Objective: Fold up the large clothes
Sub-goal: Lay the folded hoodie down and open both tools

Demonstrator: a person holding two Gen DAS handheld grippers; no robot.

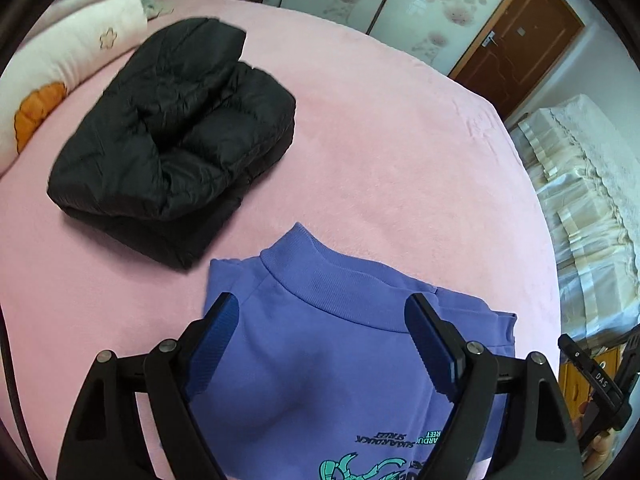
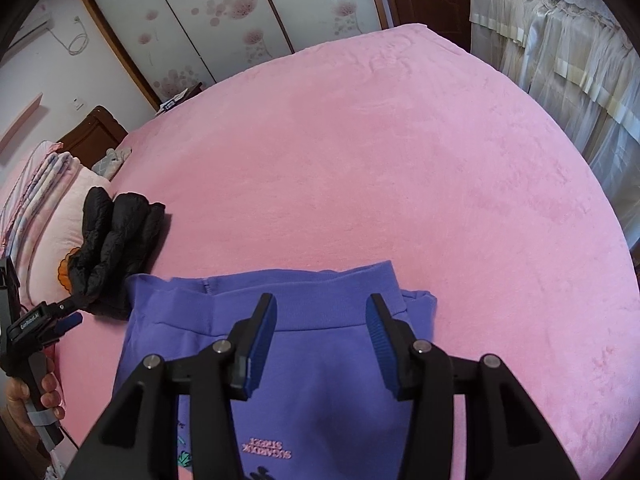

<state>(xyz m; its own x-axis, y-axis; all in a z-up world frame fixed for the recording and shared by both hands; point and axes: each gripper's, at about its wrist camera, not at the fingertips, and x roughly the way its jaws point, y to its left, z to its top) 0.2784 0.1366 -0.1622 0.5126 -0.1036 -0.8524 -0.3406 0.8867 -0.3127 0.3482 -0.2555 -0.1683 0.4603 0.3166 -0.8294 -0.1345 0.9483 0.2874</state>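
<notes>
Pink bed (image 2: 400, 160) carries purple sweatshirt (image 2: 320, 360), black jacket (image 1: 172, 136), pillow (image 1: 60, 64).

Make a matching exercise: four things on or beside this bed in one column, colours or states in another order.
Things:
1. puffer jacket
2. sweatshirt
3. bed cover
4. left tool

States:
A. pink, spread under everything
B. open, holding nothing
C. black, folded into a bundle
D. purple, printed lettering, lying flat

Pairs: 1-C, 2-D, 3-A, 4-B
</notes>
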